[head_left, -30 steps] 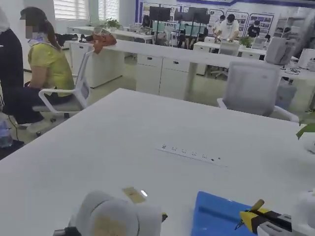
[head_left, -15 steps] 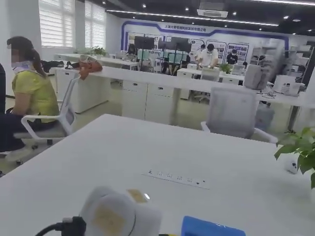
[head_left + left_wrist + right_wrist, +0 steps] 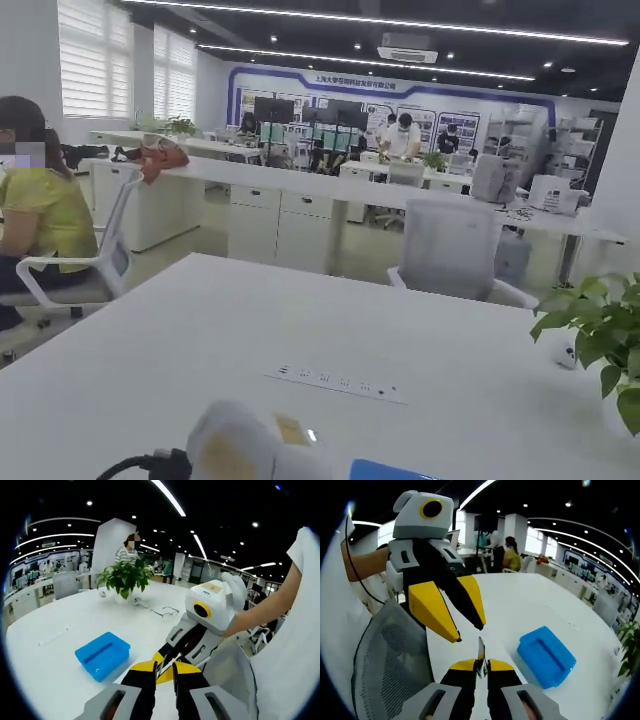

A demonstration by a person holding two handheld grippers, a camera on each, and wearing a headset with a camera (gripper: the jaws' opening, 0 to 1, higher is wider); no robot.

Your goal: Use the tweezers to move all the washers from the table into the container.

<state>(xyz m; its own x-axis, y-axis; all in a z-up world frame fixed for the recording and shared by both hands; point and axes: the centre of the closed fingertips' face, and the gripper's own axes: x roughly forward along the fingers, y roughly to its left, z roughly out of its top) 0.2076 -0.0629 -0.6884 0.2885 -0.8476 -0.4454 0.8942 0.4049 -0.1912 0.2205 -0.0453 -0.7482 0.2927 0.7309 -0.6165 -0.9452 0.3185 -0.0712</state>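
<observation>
The right hand-held gripper is clamped on the tweezers, whose thin tip stands up from between its jaws. Just ahead of it and a little left hangs the left hand-held gripper, with its jaws a little apart and nothing between them. The two point toward each other at the near edge of the white worktop. A grey mesh chair stands close below them, off the worktop.

The blue container sits on the worktop ahead and to the right of the right hand-held gripper, near it but apart. From the left hand-held gripper it lies ahead and to the left. What is inside it cannot be made out.

Beyond the container, glasses lie on the worktop, and past them stands a plant. A socket strip is set into the middle of the worktop. At the far edge stands a pale chair, and a person in a yellow top sits off to the left.
</observation>
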